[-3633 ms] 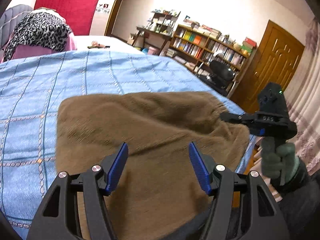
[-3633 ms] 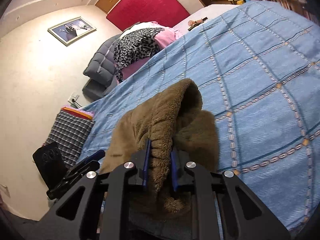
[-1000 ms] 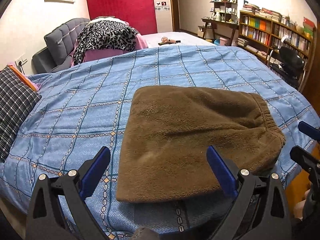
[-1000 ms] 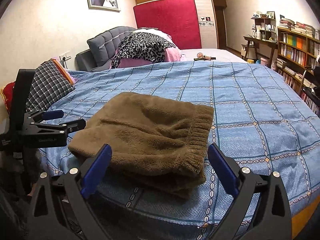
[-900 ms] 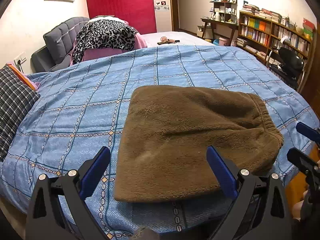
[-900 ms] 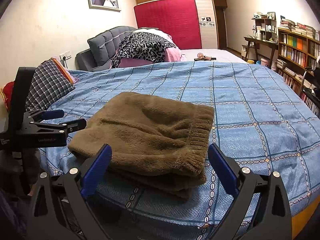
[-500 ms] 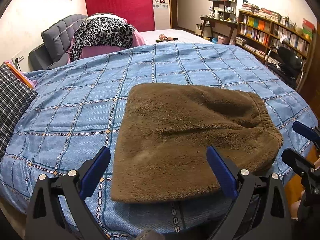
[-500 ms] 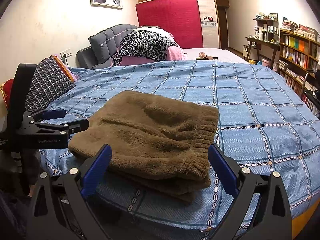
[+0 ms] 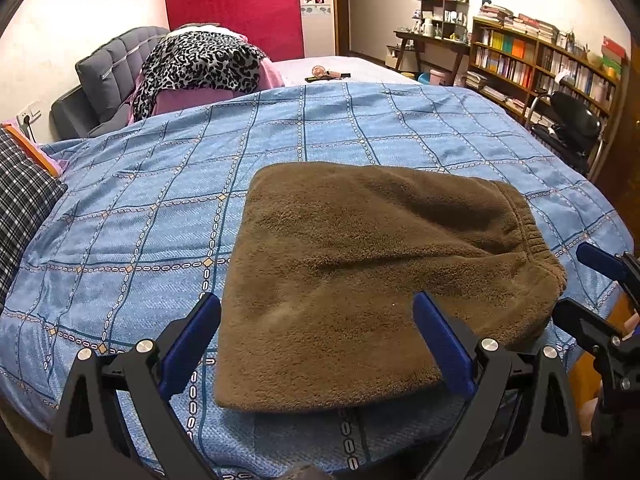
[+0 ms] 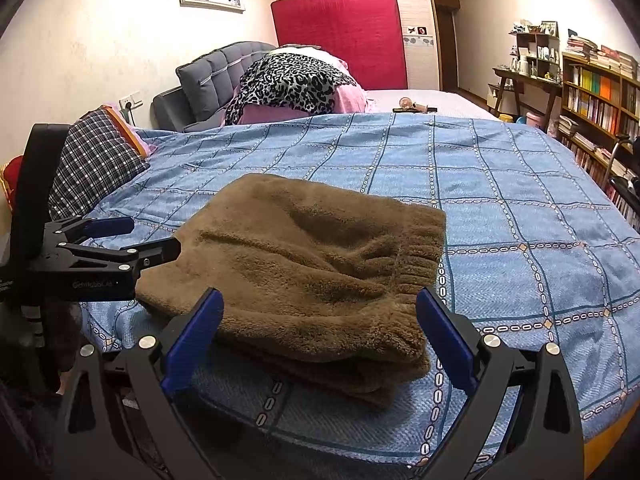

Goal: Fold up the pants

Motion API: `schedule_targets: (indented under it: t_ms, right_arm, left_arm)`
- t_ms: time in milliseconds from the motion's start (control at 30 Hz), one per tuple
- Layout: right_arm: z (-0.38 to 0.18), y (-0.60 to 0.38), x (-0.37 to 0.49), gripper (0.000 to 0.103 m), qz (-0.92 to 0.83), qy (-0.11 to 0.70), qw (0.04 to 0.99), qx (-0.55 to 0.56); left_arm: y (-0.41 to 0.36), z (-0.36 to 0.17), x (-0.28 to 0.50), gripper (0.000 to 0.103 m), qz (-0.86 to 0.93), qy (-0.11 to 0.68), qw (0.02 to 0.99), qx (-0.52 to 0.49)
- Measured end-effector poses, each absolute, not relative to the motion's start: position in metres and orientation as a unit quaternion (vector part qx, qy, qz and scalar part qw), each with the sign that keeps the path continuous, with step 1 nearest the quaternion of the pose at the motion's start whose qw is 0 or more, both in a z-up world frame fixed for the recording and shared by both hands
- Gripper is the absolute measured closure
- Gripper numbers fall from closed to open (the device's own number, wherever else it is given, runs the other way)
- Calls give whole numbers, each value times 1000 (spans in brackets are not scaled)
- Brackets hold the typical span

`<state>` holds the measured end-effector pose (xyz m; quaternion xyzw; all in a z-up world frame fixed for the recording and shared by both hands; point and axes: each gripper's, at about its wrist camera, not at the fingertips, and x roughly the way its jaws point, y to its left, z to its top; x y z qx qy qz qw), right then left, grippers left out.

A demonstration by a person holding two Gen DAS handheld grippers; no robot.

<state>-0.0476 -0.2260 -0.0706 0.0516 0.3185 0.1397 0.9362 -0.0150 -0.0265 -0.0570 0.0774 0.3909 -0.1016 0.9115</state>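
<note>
The brown fleece pants [image 9: 360, 264] lie folded in a flat stack on the blue checked bedspread [image 9: 168, 184], elastic waistband at the right. In the right wrist view the stack [image 10: 320, 268] shows several layers at its near edge. My left gripper [image 9: 316, 340] is open and empty, held just off the near edge of the stack. My right gripper [image 10: 318, 328] is open and empty, at the waistband corner. Each gripper also shows in the other's view: the right one [image 9: 600, 292] and the left one [image 10: 132, 240], both open.
A plaid pillow [image 10: 92, 164] lies at the bed's left. A leopard-print garment [image 10: 288, 80] lies over a grey sofa behind the bed. Bookshelves [image 9: 540, 64] and a black chair [image 9: 572, 120] stand at the right. The bed's near edge drops off below the grippers.
3.6 s ago the right gripper was shut on the pants and lifting them; it has since let go. In the last second both grippers stay open and shift only slightly.
</note>
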Motion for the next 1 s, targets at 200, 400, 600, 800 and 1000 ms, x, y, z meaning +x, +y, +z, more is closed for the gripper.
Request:
schedule_targets:
  t_ms: [200,400,600,800,1000]
  right_arm:
    - [-71,-225,-47,5,140,320,936,51]
    - [-71,-225,-47,5,140,319,936,52]
    - [-73,-225,-45,5,138,321,935,55]
    - [-84,-242,-23,5,112,337,929,104]
    - [-104,-262,4,5,90,366,914,149]
  left_arm:
    - [-25,-59,-12,7,-101,395,910,77]
    - [-27,-60,-13,7,-100,396,909,81]
    - [-26,-62,-11,7,-101,399,908,78]
    - [-12,-75,10,7,-88,420,902,52]
    - [7,-91,36,7,-76,448,891,17]
